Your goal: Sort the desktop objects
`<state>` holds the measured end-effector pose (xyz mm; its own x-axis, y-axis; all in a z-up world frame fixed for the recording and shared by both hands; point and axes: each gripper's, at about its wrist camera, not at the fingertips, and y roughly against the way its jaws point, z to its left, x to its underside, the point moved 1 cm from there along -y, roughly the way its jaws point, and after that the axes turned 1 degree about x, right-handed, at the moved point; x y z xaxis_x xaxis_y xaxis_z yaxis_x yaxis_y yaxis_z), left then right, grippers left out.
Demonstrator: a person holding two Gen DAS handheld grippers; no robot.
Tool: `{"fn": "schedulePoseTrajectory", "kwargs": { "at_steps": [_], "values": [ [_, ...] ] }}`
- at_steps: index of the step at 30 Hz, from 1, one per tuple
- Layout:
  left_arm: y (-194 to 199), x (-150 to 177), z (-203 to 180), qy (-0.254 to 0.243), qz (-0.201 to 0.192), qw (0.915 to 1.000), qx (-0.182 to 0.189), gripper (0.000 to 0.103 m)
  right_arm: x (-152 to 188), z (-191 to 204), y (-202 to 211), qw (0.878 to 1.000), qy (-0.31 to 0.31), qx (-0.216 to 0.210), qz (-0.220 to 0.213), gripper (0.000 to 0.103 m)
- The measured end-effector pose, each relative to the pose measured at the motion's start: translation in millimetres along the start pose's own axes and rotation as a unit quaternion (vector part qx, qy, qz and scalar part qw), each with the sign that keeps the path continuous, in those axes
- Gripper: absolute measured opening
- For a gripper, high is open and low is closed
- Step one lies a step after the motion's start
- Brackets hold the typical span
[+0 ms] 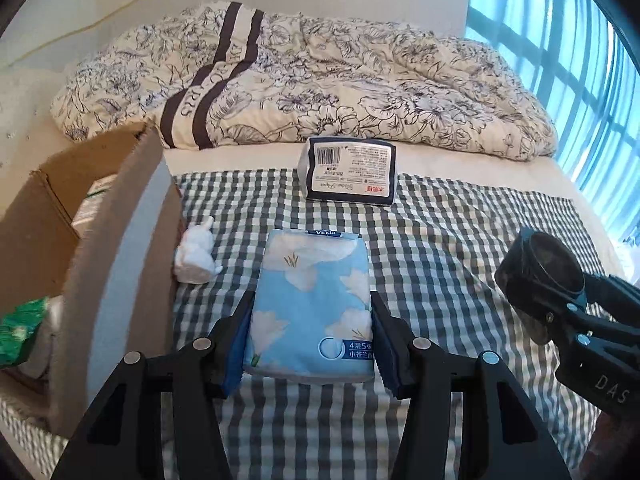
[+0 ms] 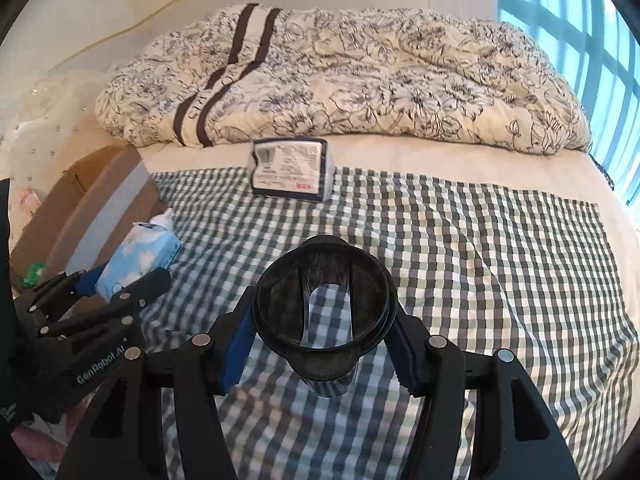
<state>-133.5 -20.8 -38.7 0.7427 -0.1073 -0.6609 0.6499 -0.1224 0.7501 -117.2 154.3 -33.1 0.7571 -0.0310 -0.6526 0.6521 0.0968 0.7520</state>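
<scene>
Both claws are loaded. Left gripper (image 1: 312, 336) points toward twelve o'clock along the checked cloth (image 1: 460, 232), held low and level, its two fingers pinching the long sides of a pale blue tissue pack (image 1: 310, 304) printed with white flowers. Whether the pack is resting on the cloth or is raised just clear of it is hard to judge from the left wrist view.

Right gripper (image 2: 322, 340) also aims at twelve o'clock, its blue pads (image 2: 238, 344) clamped on a dark round cup (image 2: 324, 312) seen mouth-on, the checks showing through its clear bottom. From the left camera this claw enters at three o'clock, angled toward ten.

At ten o'clock of the blue pack a small white figurine (image 1: 196, 256) sits beside the wall of an open cardboard box (image 1: 116, 240), which occupies the nine o'clock side; something green (image 1: 20, 332) lies inside it. A dark-edged tissue pack (image 1: 350, 170), barcode label up, lies at twelve o'clock on the far edge of the cloth, just before a rumpled floral quilt (image 1: 360, 92). Blue-tinted window panes (image 1: 560, 60) fill the two o'clock corner.
</scene>
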Motion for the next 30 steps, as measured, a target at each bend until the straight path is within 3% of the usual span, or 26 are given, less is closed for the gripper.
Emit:
{"fn": "schedulePoseTrajectory", "kwargs": {
  "at_steps": [10, 26, 29, 30],
  "values": [
    [48.5, -2.7, 28.2, 0.021, -0.029, 0.9994, -0.001, 0.054, 2.8, 36.1, 38.0, 1.000, 0.023, -0.006, -0.014, 0.059],
    [115.2, -12.3, 128.2, 0.068, -0.067, 0.9945, -0.044, 0.054, -24.6, 140.9, 67.7, 0.993, 0.088, -0.064, -0.047, 0.059],
    [116.7, -9.2, 135.2, 0.068, -0.070, 0.9948, -0.029, 0.056, -25.7, 152.1, 66.1, 0.992, 0.094, -0.067, -0.048, 0.059],
    [116.2, -7.1, 133.9, 0.064, -0.070, 0.9953, -0.020, 0.062, -25.5, 153.1, 65.2, 0.992, 0.095, -0.066, -0.047, 0.059]
  ]
}}
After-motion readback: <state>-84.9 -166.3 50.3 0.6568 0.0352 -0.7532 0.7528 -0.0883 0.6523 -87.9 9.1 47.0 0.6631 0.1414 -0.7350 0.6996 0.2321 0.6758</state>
